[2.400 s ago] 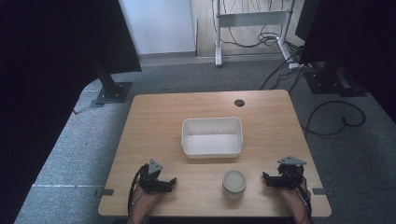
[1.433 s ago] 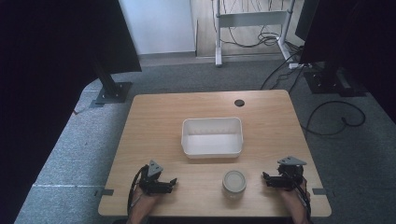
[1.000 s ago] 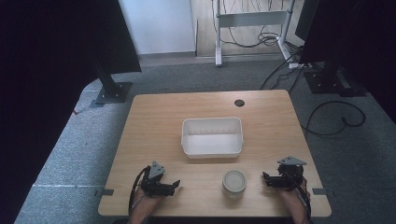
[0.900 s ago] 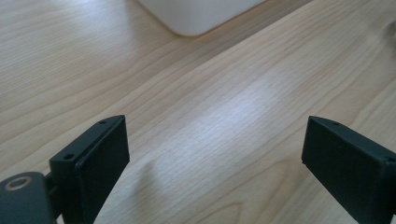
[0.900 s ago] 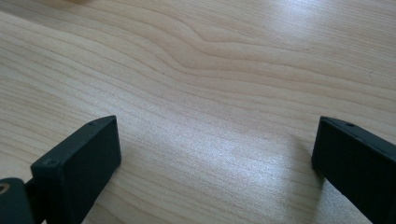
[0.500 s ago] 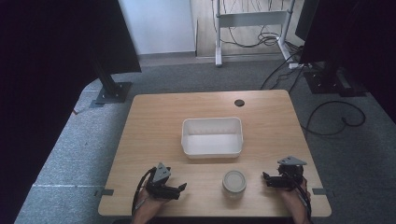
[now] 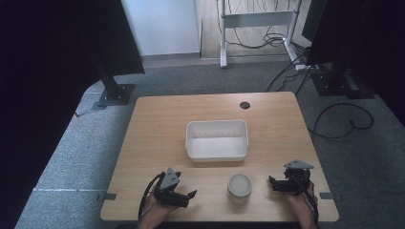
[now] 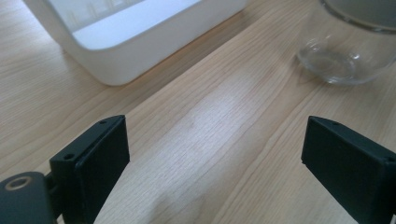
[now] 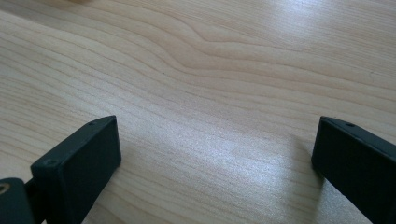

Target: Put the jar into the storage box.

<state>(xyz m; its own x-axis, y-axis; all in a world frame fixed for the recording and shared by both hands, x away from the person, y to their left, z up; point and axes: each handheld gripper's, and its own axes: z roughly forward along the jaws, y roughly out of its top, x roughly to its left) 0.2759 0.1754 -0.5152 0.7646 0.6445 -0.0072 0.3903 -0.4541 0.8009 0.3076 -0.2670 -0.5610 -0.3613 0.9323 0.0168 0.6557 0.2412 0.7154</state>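
A clear glass jar (image 7: 239, 186) with a pale lid stands near the front edge of the wooden table (image 7: 157, 124); its base appears in the left gripper view as the jar (image 8: 348, 46) at the upper right. Behind it sits a white rectangular tub (image 7: 217, 140), whose corner, the tub (image 8: 130, 42), fills the upper left there. My left gripper (image 7: 190, 197) is open, left of the jar and pointing toward it. My right gripper (image 7: 271, 183) is open, right of the jar, low over bare wood. Wide jaws with nothing between them mark my left gripper (image 8: 215, 158) and my right gripper (image 9: 217, 158).
A dark round cable hole (image 7: 245, 105) lies near the table's far edge. Black stands and loose cables (image 7: 334, 119) sit on the grey carpet around the table. A white desk frame (image 7: 255, 21) stands at the back.
My left gripper has moved right, toward the jar, and turned to face it. The right gripper, jar and tub have stayed put.
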